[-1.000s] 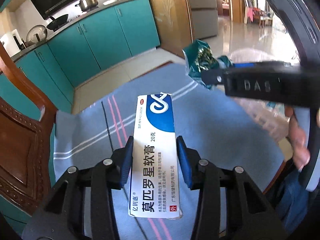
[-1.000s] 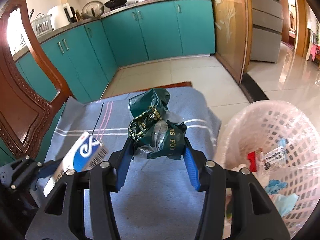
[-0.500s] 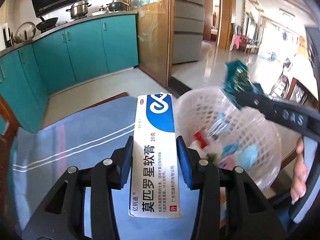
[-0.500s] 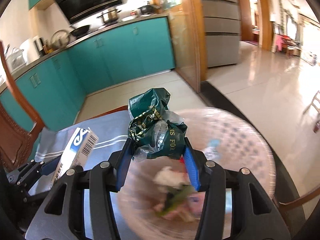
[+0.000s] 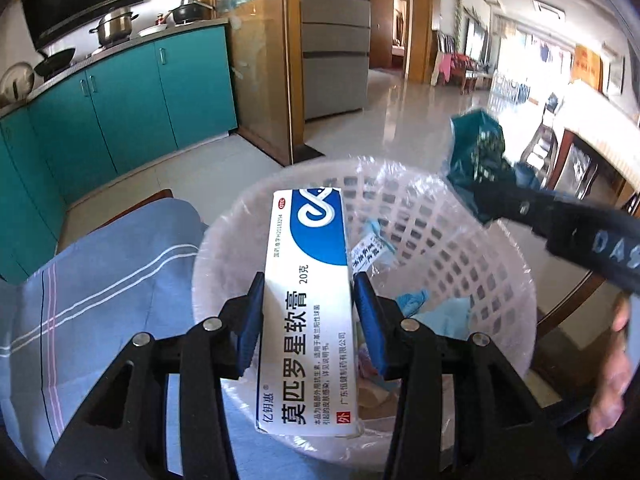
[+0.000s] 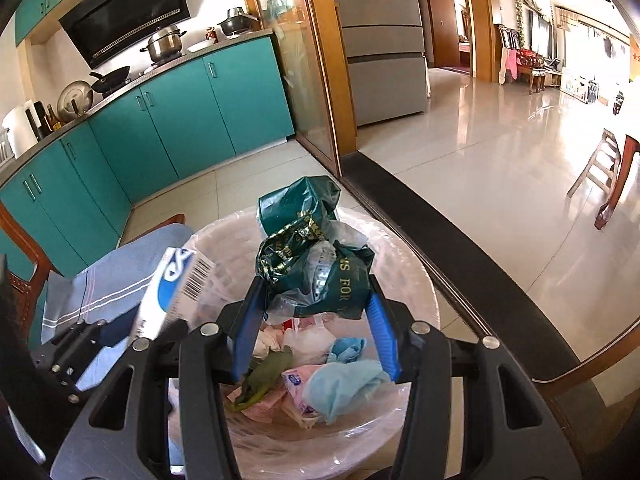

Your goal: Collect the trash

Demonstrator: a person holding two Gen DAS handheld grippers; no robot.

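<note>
1. Left gripper is clamped on a white-and-blue ointment carton, which stands lengthwise between its blue pads and sticks out forward over the basket's near rim.
2. Right gripper is clamped on a crumpled dark green plastic bag with gold lettering, held above the basket's middle.
3. The pink lattice wastebasket, lined with clear film, sits directly below and ahead of both grippers; its mouth is wide and unobstructed.
4. Inside: blue tissue, pink wrappers, a green scrap.
5. The blue striped tablecloth lies left of the left gripper, ending just beside the basket.
6. A second ago both grippers were over the cloth; now both are over the basket, their grips unchanged.
</note>
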